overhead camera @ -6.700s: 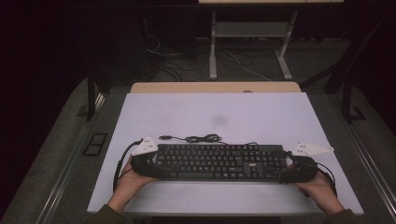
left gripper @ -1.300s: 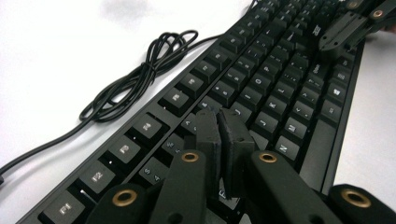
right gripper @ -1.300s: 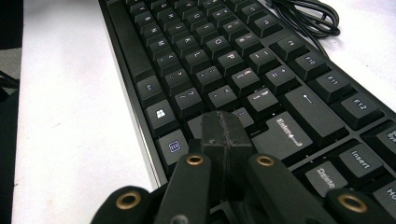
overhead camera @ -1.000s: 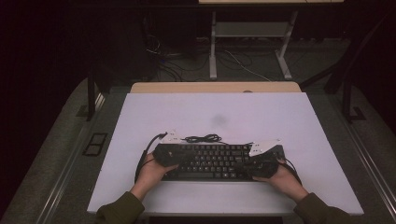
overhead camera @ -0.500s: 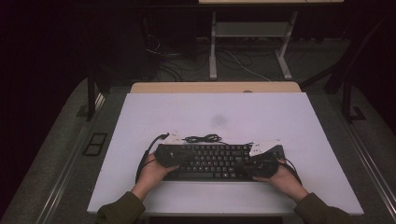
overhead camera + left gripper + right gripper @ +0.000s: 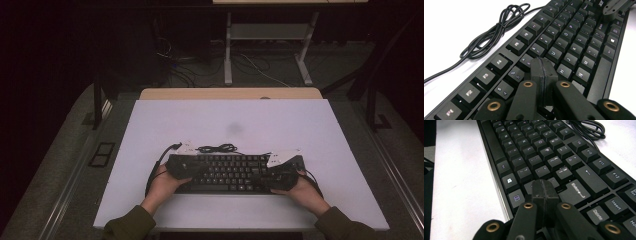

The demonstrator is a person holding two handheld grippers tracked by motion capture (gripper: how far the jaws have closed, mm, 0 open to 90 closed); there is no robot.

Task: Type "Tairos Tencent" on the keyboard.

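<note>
A black keyboard [image 6: 227,172] lies along the near part of the white table [image 6: 230,120]. Its black cable [image 6: 217,148] is coiled just behind it. My left gripper [image 6: 182,163] is over the keyboard's left part. In the left gripper view it [image 6: 543,65] is shut with nothing between the jaws, its tip low over the keys [image 6: 564,47] near the number row. My right gripper [image 6: 280,168] is over the right part. In the right gripper view it [image 6: 544,188] is shut and empty, its tip just short of the Enter key [image 6: 577,190]. Whether either tip touches a key I cannot tell.
The coiled cable [image 6: 494,32] lies on the table left of the keys in the left gripper view, and the cable [image 6: 589,128] appears again at the top right of the right gripper view. Bare white table lies beyond the keyboard. A wooden strip [image 6: 230,93] borders the far edge.
Since 6.7 s ago both grippers have moved inward from the keyboard's ends to over its keys. Over the last second they have hardly shifted.
</note>
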